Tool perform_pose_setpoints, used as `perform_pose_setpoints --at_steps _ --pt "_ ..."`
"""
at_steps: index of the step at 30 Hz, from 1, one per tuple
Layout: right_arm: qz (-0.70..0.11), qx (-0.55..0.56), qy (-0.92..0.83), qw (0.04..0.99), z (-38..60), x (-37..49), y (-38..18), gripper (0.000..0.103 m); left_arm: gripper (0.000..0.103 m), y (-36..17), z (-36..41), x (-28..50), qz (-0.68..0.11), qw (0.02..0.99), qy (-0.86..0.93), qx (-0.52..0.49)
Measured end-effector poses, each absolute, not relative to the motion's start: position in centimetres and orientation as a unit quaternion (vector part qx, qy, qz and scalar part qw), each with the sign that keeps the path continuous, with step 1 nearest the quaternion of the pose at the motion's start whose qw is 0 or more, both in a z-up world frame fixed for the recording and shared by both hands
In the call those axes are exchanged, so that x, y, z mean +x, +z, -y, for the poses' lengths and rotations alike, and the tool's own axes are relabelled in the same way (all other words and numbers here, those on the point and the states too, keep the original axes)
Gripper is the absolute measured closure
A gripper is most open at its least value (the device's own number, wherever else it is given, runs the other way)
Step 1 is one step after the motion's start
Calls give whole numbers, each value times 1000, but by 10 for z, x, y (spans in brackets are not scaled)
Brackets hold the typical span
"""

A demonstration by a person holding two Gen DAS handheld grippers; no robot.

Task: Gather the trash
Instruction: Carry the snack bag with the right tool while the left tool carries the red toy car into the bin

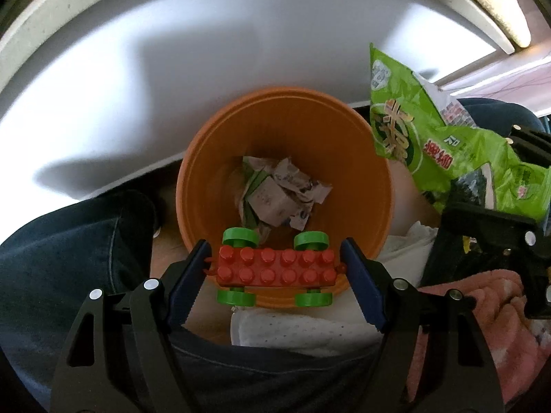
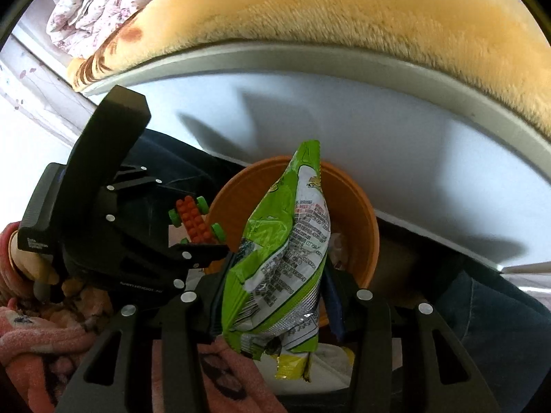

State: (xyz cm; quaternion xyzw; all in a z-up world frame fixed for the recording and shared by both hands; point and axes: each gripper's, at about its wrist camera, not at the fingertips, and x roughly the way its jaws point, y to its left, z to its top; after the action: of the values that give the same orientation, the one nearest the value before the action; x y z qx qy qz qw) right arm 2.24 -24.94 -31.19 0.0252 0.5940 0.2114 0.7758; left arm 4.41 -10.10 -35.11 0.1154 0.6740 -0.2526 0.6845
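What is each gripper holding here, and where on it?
Left gripper clamps the red toy car by its two ends. Right gripper pinches the green snack bag near its lower end.

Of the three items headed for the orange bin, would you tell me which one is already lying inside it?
The crumpled paper carton lies in the orange bin. The red toy car is clamped in the left gripper; the green snack bag in the right gripper.

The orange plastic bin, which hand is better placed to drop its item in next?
Probably left: the left gripper holds the red brick toy car with green wheels at the orange plastic bin's near rim. The right gripper's green crinkled snack bag sits slightly farther back.
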Motion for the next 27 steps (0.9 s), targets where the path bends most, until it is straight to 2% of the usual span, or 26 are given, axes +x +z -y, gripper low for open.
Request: perform_pose_setpoints --at_steps 3,4,5,8,27 --pt "-596 25 212 774 247 22 -313 47 27 -350 102 46 -675 685 -248 117" --pt "-595 24 211 775 246 23 -313 36 27 -350 102 46 -677 685 -244 117" --pt "-593 23 210 777 247 24 -312 31 23 -350 102 47 -678 684 -241 115" --pt "-583 26 201 787 250 26 -306 26 21 -348 100 48 -681 685 -236 104" --pt "-573 45 184 798 275 20 -298 26 20 -337 99 50 -673 694 -233 106"
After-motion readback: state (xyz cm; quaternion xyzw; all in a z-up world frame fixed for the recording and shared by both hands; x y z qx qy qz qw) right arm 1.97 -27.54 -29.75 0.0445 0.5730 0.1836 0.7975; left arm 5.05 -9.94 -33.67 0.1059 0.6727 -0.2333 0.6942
